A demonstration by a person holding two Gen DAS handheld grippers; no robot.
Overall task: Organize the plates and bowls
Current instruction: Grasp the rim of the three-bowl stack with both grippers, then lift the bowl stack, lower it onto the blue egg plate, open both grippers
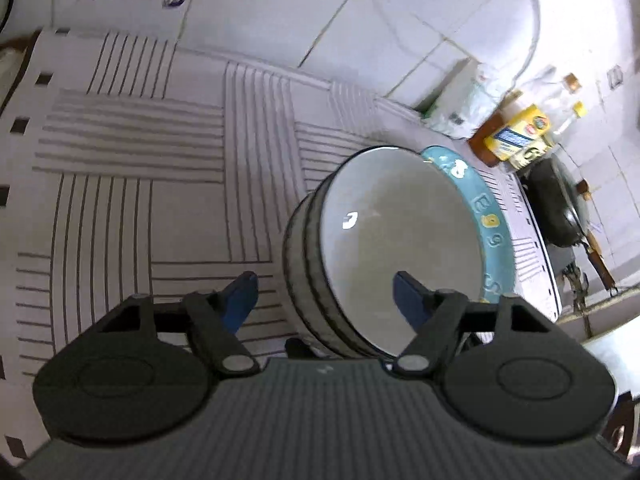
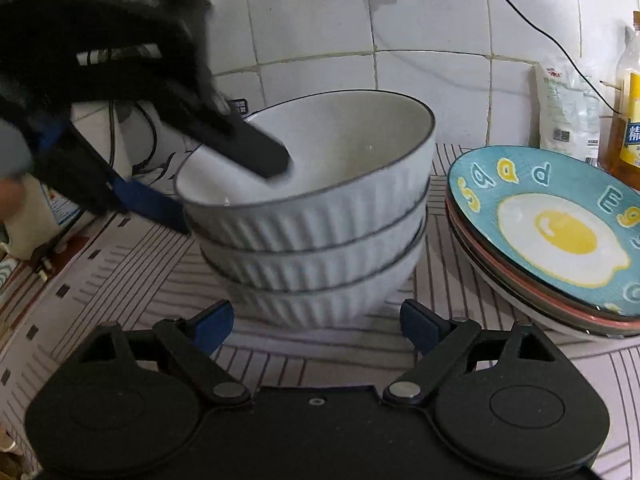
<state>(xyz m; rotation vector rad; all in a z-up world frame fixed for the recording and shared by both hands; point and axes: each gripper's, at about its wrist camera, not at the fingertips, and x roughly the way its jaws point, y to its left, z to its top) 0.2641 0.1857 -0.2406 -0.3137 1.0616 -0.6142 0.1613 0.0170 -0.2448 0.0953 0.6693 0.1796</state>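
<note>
Three white ribbed bowls (image 2: 316,216) with dark rims are stacked on the striped mat; the stack also shows in the left wrist view (image 1: 384,252). My left gripper (image 1: 326,300) is open, one finger inside the top bowl and one outside its rim, seen from the right wrist view (image 2: 224,178). To the right lies a stack of plates (image 2: 556,240) topped by a teal fried-egg plate, also visible behind the bowls (image 1: 480,204). My right gripper (image 2: 316,326) is open and empty, just in front of the bowl stack's base.
A striped mat (image 1: 140,184) covers the counter. An oil bottle (image 2: 628,112) and a white bag (image 2: 568,112) stand at the tiled wall on the right. A dark pan (image 1: 556,204) and yellow box (image 1: 516,136) lie beyond the plates. A white appliance (image 2: 44,208) sits at left.
</note>
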